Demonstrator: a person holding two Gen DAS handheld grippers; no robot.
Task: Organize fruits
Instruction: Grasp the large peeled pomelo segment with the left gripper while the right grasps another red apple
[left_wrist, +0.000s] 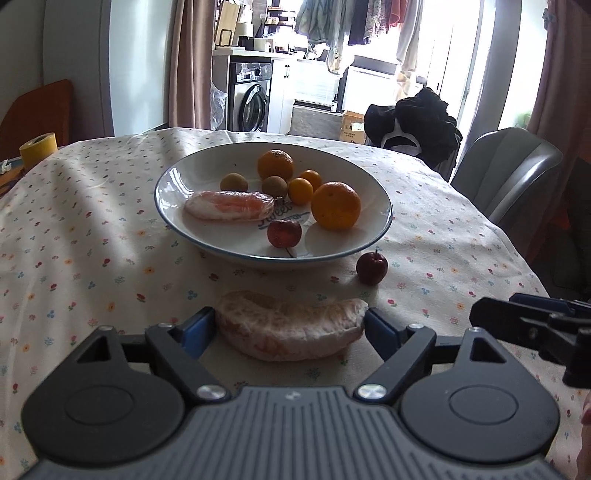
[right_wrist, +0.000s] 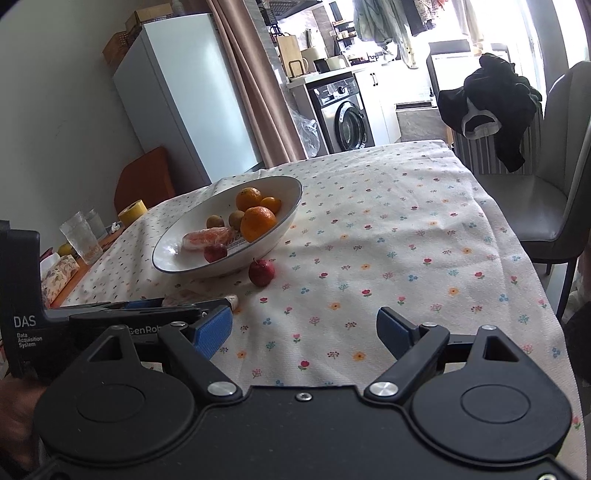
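Note:
A white bowl (left_wrist: 173, 184) holds oranges (left_wrist: 335, 205), small brown fruits, a peeled pomelo wedge (left_wrist: 229, 205) and a small red fruit (left_wrist: 284, 233). A second pomelo wedge (left_wrist: 291, 328) lies on the tablecloth between the fingers of my left gripper (left_wrist: 290, 330); the blue pads sit at its two ends, jaws wide. A small red apple (left_wrist: 371, 267) lies on the cloth right of the bowl, also in the right wrist view (right_wrist: 261, 272). My right gripper (right_wrist: 304, 334) is open and empty over the cloth, right of the left gripper (right_wrist: 147, 312).
A yellow tape roll (left_wrist: 38, 147), glasses (right_wrist: 81, 236) and a tissue box (right_wrist: 59, 277) stand at the table's left side. A grey chair (right_wrist: 546, 192) stands at the right edge. The bowl also shows in the right wrist view (right_wrist: 173, 258).

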